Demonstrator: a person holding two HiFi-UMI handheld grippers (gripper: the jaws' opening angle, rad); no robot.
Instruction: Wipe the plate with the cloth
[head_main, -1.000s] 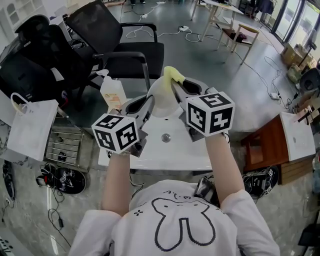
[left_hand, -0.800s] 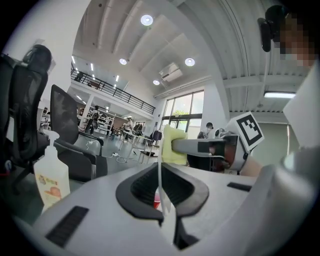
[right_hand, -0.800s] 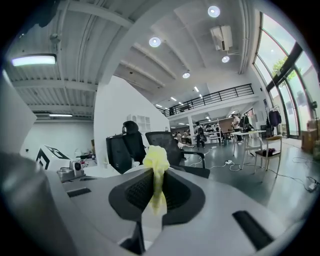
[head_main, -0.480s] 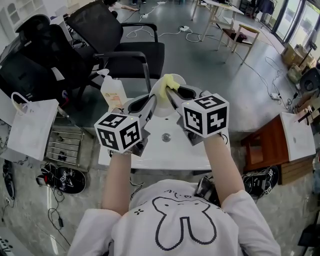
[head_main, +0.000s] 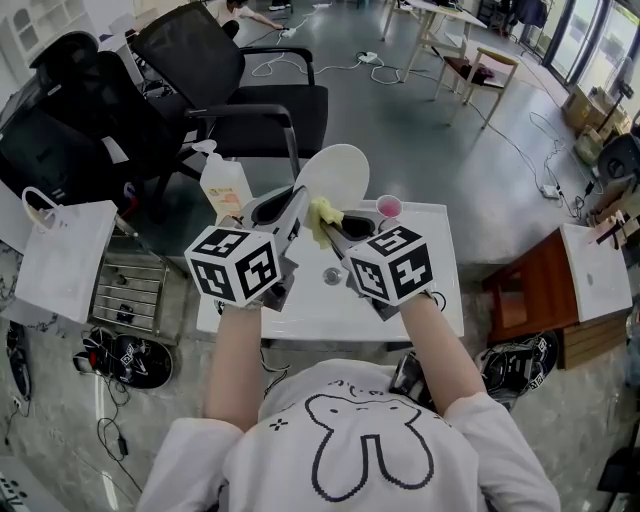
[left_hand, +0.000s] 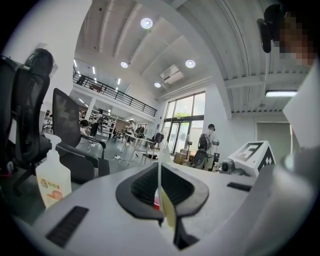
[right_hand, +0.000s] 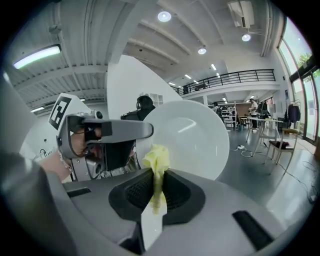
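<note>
Watching from the side here. The glossy white round plate (head_main: 338, 172) is up in the air over the far side of the white table (head_main: 430, 305), stood on its edge instead of lying flat. The left gripper (head_main: 300, 200) has its jaws pinched tight on the plate's lower rim. In the left gripper view the plate is just a thin upright line. Being round it has no real long axis, but its face is turned toward the right gripper (right_hand: 156, 194) and tipped back a bit, away from the person. The right gripper is clamped on a bunched pale yellow cloth (head_main: 321, 212). The cloth pokes up out of the jaws right at the plate's lower rim, just beside the left gripper's tips, and I can't tell if it actually touches the surface. No writing I can read anywhere. Each gripper carries one of those black-and-white marker cubes (head_main: 236, 264), and the clear pump bottle (head_main: 224, 186) by the table's far left corner has an orange-ish label that's too small to make out. There's decent room to move, with open tabletop under both grippers. A small pink cup (head_main: 388, 206) stands near the far edge, just right of the plate. A black mesh office chair (head_main: 240, 75) sits beyond the table, well apart from the plate.
</note>
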